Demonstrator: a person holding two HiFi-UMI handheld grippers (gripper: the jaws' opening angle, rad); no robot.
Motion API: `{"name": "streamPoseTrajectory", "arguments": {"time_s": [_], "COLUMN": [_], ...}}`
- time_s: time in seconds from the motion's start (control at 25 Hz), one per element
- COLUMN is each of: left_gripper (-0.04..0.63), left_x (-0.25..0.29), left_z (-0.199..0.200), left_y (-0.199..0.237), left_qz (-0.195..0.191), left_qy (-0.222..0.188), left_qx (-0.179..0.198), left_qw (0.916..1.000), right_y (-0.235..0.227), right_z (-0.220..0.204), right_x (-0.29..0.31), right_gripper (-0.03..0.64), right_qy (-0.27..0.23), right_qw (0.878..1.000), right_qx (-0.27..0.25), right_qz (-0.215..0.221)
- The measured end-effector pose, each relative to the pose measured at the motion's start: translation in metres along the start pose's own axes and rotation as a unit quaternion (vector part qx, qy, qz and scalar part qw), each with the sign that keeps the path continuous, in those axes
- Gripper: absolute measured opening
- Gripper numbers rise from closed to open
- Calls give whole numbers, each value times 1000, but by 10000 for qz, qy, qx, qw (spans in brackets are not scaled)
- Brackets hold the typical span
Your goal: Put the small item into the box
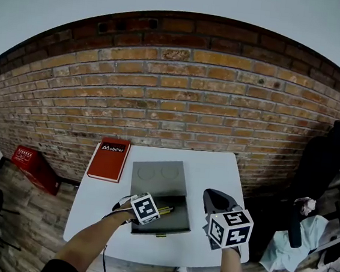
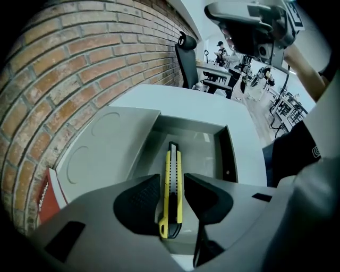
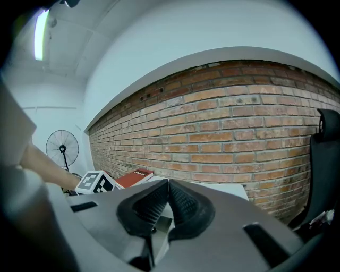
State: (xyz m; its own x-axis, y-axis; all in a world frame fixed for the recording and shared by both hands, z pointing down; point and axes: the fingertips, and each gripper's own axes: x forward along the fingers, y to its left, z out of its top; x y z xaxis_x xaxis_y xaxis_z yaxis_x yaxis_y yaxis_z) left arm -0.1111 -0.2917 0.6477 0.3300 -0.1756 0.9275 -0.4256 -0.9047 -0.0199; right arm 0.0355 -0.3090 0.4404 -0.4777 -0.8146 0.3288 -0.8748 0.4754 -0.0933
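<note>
A yellow and black utility knife [image 2: 171, 159] lies lengthwise on the floor of the open grey box [image 2: 204, 154], whose lid [image 2: 109, 141] lies flat beside it. My left gripper [image 2: 171, 179] stands open over the knife's near end, with the knife between the pads and not pressed by them. In the head view the left gripper [image 1: 160, 210] is at the box [image 1: 176, 223], over the knife [image 1: 167, 210]. My right gripper [image 1: 213, 196] hovers to the right of the box. In its own view the right gripper [image 3: 168, 184] is shut, empty, and points towards the brick wall.
The box sits on a white table [image 1: 214, 170] against a brick wall. A red book [image 1: 109, 159] lies at the table's far left. A red crate [image 1: 32, 166] sits on the floor to the left, and a black chair [image 1: 325, 158] stands on the right.
</note>
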Motion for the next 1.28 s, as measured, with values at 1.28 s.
{"name": "streamPoseTrajectory", "arguments": {"time_s": [1.28], "left_gripper": [61], "left_x": [-156], "left_z": [65], "left_y": [46], "left_qz": [1355], "left_qy": [-2647], "left_qx": [-1160], "left_qw": [9477], "right_y": [29], "right_z": [19], "right_x": [9], "right_gripper": [20], "right_qy": [-102], "right_qw": [9986], "right_qx": [-188], "right_qz": [491]}}
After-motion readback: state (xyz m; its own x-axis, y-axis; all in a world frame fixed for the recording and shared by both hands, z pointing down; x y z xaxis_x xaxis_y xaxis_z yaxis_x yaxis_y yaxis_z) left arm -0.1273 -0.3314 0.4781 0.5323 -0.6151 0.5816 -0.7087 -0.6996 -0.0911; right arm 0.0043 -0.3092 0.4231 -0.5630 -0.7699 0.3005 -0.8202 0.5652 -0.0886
